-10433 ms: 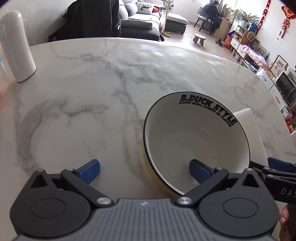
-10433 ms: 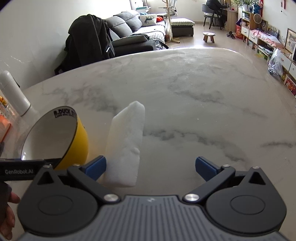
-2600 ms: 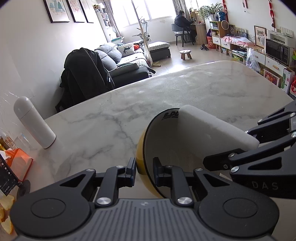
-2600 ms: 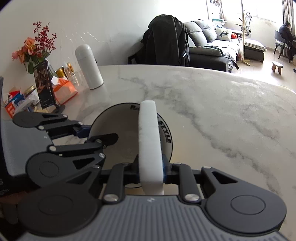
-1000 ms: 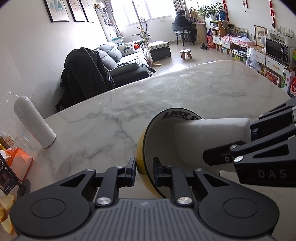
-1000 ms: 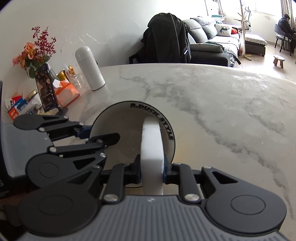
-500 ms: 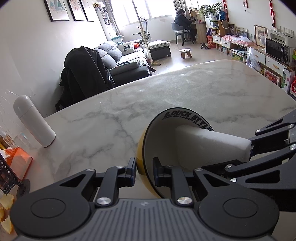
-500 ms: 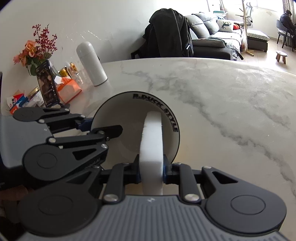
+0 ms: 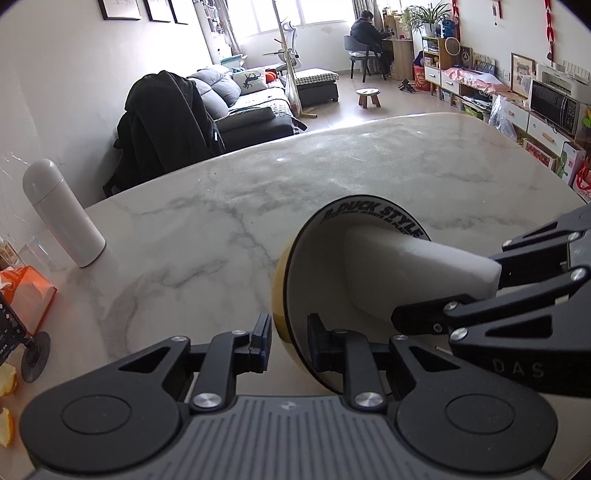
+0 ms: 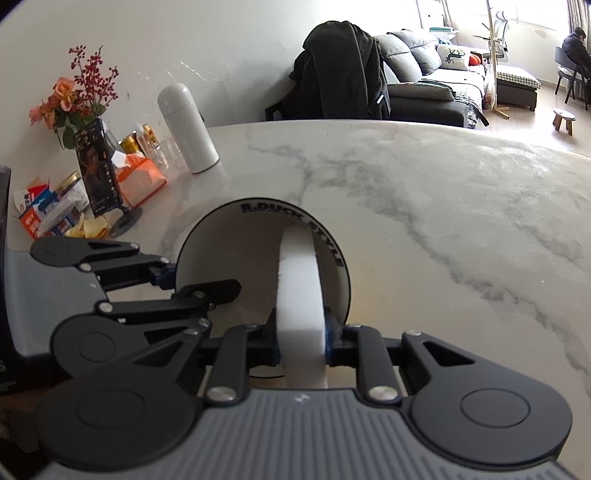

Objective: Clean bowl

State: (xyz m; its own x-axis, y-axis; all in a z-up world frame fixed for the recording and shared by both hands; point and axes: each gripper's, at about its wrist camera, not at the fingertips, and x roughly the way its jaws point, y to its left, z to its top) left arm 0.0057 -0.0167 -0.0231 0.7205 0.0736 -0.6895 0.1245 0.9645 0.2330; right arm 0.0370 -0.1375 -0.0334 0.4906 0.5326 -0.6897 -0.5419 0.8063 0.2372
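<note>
Right tool (image 10: 301, 341) gripping sponge (image 10: 299, 291) inside tilted bowl (image 10: 221, 251)

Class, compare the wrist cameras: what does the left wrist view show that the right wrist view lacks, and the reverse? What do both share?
Only the left wrist view: the microwave and framed pictures. Only the right wrist view: the flowers and cans. Both: the bowl, the sponge the right gripper holds inside it, the white flask, and the left gripper, whose fingers have just been opening with the bowl's rim between them.
</note>
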